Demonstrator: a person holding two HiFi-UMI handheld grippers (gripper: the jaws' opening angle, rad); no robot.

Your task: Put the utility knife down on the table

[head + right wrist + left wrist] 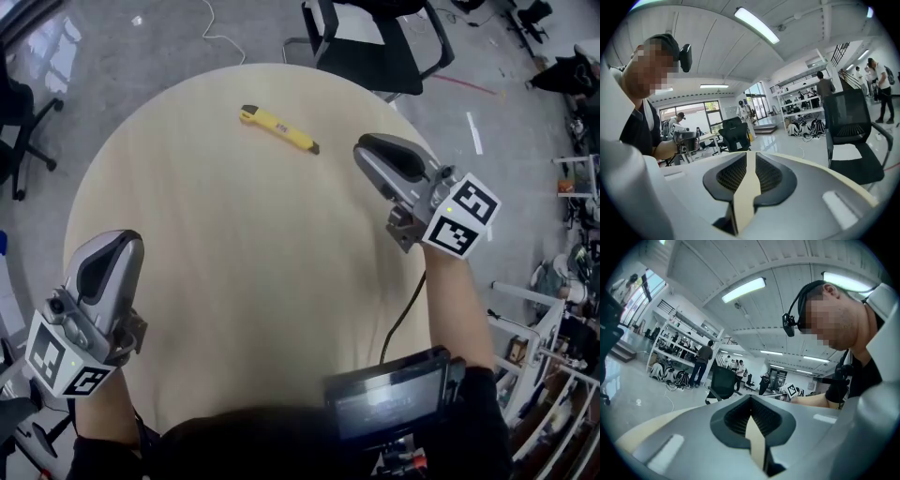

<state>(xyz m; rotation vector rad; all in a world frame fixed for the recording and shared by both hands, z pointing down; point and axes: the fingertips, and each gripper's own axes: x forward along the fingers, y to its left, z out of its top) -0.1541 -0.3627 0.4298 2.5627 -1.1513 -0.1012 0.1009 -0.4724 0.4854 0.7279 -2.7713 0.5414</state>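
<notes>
The yellow utility knife (278, 128) lies flat on the round pale wooden table (234, 281), near its far edge, with no gripper touching it. My right gripper (364, 148) hovers over the table's right side, a short way right of the knife's dark tip. Its jaws (750, 154) stand a narrow slit apart with nothing between them. My left gripper (122, 242) is held over the table's near left edge, far from the knife. Its jaws (751, 399) meet at the tips and hold nothing. The knife does not show in either gripper view.
A black office chair (375, 37) stands just beyond the table's far edge, another chair (19, 122) at the left. A white cable (220, 33) lies on the grey floor. Racks and clutter (572, 234) line the right side. A screen device (389, 398) hangs at my chest.
</notes>
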